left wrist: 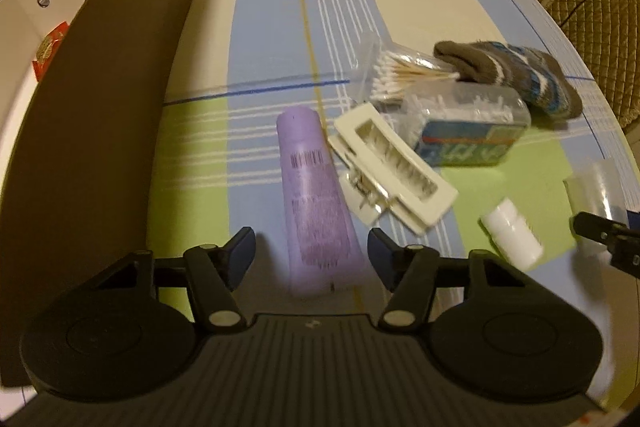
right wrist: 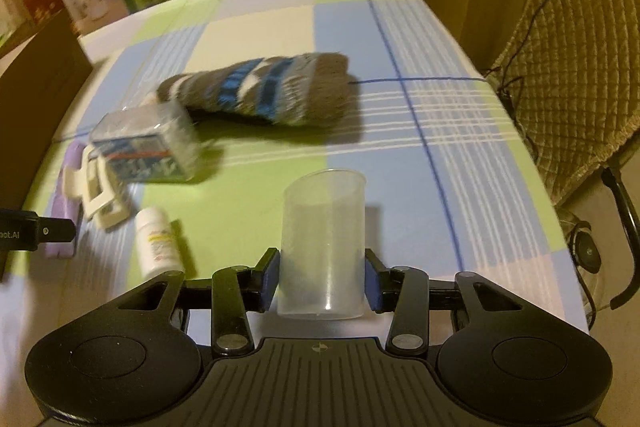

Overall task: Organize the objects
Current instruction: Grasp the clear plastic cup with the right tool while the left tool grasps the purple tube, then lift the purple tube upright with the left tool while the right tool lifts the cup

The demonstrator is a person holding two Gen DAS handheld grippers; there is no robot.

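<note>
Checked tablecloth [left wrist: 420, 7] bears purple tube [left wrist: 316, 199] between gaping left tool [left wrist: 311, 243]; right tool [right wrist: 322, 277] clamps cup [right wrist: 323, 243].

Both cams ride my tools, looking fwd and down, close over the bench [left wrist: 420, 3]. Shared ahead: sock [left wrist: 516, 75] [right wrist: 260, 91], white clip [left wrist: 394, 167] [right wrist: 100, 187], purple tube [left wrist: 316, 195] [right wrist: 64, 211].

Little is legible: white letters "oot.AI" stand on the black body of the left gripper [right wrist: 60, 230] at the left edge of the right wrist view, and a barcode is printed on the lilac plastic tube [left wrist: 316, 203] lying on the checked tablecloth; other print is blurred.
</note>
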